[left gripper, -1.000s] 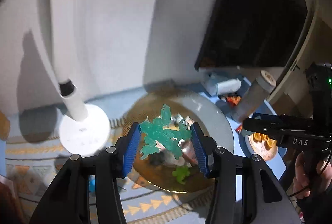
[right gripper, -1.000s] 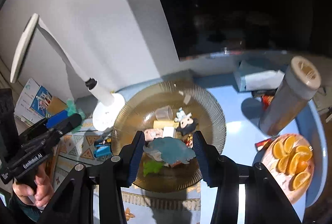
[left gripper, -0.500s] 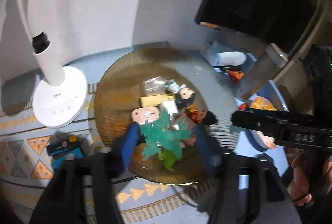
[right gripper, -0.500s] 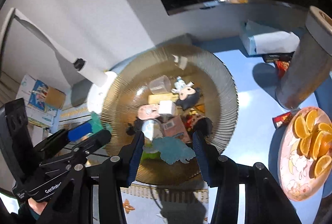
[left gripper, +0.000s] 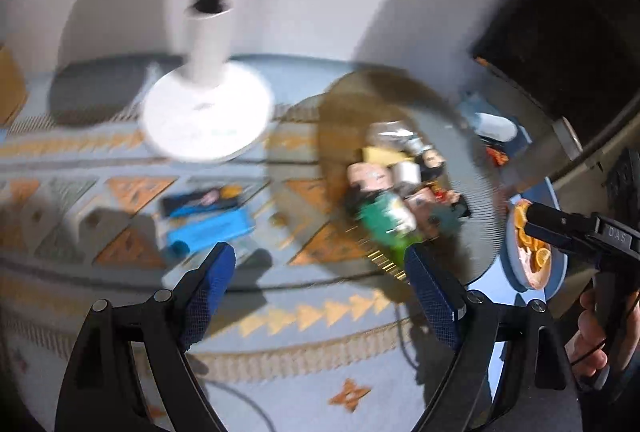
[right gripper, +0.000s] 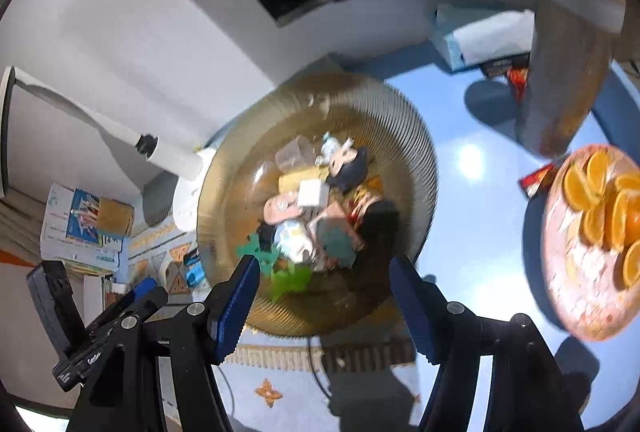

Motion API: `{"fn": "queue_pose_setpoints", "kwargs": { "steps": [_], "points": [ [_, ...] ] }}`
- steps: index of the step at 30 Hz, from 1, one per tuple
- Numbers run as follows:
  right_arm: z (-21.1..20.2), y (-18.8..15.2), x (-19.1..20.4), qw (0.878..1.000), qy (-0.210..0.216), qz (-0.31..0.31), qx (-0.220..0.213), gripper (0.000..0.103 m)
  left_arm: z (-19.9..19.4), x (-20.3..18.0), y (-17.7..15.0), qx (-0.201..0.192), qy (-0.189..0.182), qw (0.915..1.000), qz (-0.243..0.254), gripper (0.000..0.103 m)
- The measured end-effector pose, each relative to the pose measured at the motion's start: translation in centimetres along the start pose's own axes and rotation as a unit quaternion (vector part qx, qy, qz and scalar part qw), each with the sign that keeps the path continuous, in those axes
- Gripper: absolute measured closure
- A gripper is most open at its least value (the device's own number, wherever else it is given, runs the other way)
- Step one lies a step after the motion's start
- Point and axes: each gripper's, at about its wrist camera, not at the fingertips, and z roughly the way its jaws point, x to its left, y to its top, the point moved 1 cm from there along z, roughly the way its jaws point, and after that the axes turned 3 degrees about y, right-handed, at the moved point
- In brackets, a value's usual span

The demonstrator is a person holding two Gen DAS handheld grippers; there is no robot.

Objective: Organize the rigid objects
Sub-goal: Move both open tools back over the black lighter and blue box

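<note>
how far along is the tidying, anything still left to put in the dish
Mostly done, it seems. The ribbed amber dish holds a heap of small toys, with the teal figure and grey-blue piece lying among them. Nothing is in hand: the left tool and right tool are both opening with nothing between the pads. Possibly left: small blue items on the patterned mat.

White letters "DAS" stand on the black body of the right gripper [left gripper: 532, 222], seen from the left wrist. Print on the left gripper [right gripper: 148, 298] and on the cardboard box [right gripper: 86, 222] is probably too blurred to read.
</note>
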Motion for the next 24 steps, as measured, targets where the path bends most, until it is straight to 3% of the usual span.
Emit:
{"fn": "queue_pose_setpoints", "kwargs": {
  "steps": [6, 11, 24],
  "points": [
    [0.5, -1.5, 2.6, 1.0, -0.004, -0.02, 0.001, 0.037, -2.1, 5.8, -1.0, -0.012, 0.039, 0.9981, -0.046, 0.017],
    [1.3, -2.9, 5.5, 0.999, 0.004, -0.034, 0.008, 0.037, -3.9, 8.7, -1.4, -0.029, 0.065, 0.9963, -0.048, 0.017],
    [6.0, -8.4, 15.5, 0.993, 0.016, -0.103, 0.061, 0.037, -4.5, 13.0, -2.1, -0.012, 0.048, 0.9985, -0.022, 0.017]
  ]
}}
